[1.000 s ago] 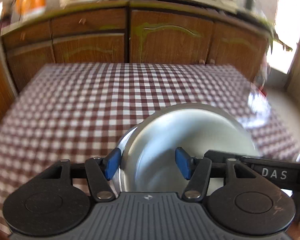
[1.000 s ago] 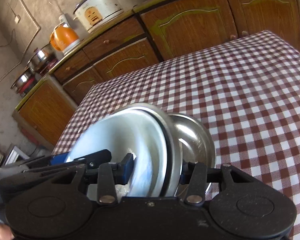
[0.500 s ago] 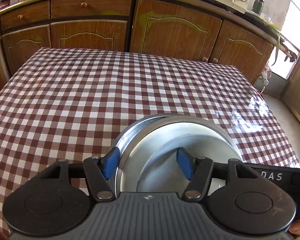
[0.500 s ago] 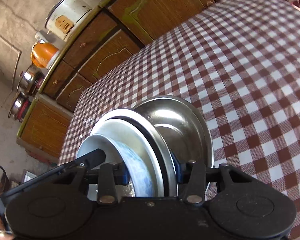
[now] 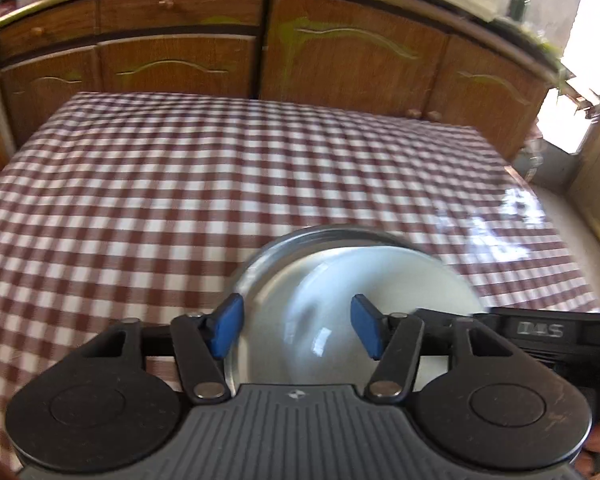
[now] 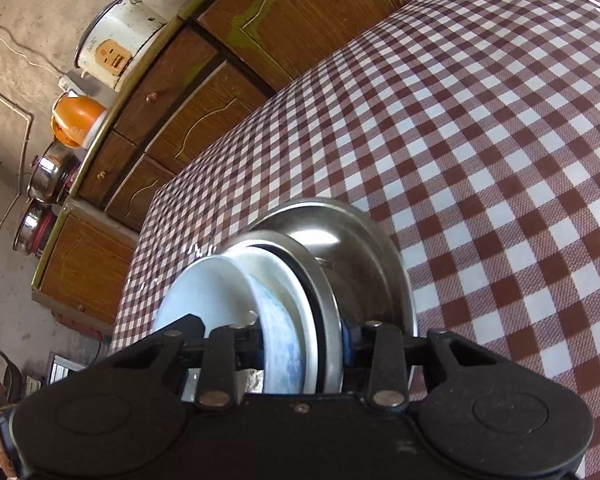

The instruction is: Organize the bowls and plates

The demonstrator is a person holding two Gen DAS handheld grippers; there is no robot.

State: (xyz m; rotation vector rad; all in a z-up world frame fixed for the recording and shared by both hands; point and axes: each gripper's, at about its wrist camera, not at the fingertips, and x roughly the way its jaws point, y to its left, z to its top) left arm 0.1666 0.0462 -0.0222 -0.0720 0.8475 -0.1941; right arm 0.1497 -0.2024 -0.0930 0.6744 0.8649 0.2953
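Steel plates and a white bowl (image 6: 204, 292) sit stacked on the checked table (image 6: 480, 140). Right claw (image 6: 300, 344) is closing across their rims; left claw (image 5: 296, 330) hovers apart. Squeeze evenly, keeping the stack level.

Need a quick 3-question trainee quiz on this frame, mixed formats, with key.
1. True or false: the white ceramic bowl sits inside the round steel plate.
2. The table wears: A) a plain blue cloth B) a red-and-white checked tablecloth C) nothing.
3. In the right wrist view, how many steel dishes show by that bowl?
Key: 1 true; 2 B; 3 two.
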